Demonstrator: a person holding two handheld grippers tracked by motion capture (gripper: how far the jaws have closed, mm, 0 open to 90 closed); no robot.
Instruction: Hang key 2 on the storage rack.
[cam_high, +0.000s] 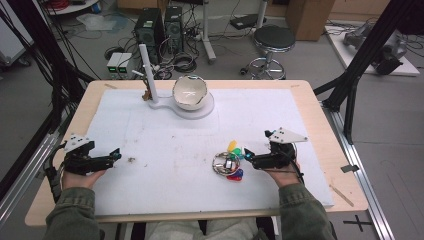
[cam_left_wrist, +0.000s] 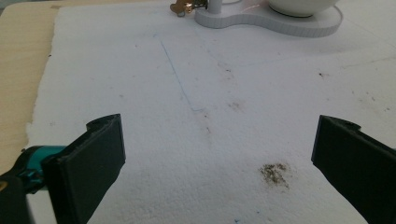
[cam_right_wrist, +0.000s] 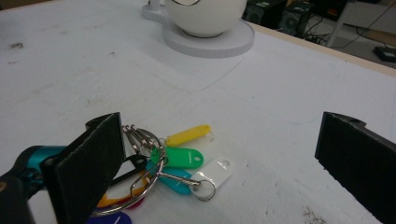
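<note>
Left gripper (cam_high: 116, 154): jaws spread wide, nothing between them, nothing touched; bare white mat (cam_high: 165, 140) beneath. Small brown stain (cam_left_wrist: 275, 171) on mat just ahead, between jaw lines, nearer the right jaw in the left gripper view. Stand (cam_left_wrist: 266, 18) with white bowl (cam_left_wrist: 301, 5) far ahead, past the tips.

Right gripper (cam_high: 248, 156): jaws likewise spread wide, holding nothing. Key bunch (cam_right_wrist: 163, 170) lying flat on mat at the tip of its left jaw, partly hidden behind that jaw; contact with jaw cannot be told. Right jaw well clear of bunch.

Bunch: rings (cam_right_wrist: 140, 140) nearest left jaw, tags fanned outward from rings into the gap. Yellow tag (cam_right_wrist: 189, 134) long axis angled away from gripper; green tag (cam_right_wrist: 180, 157) roughly crosswise; white tag (cam_right_wrist: 215, 172) toward right jaw. Bowl beyond bunch, well apart.
</note>
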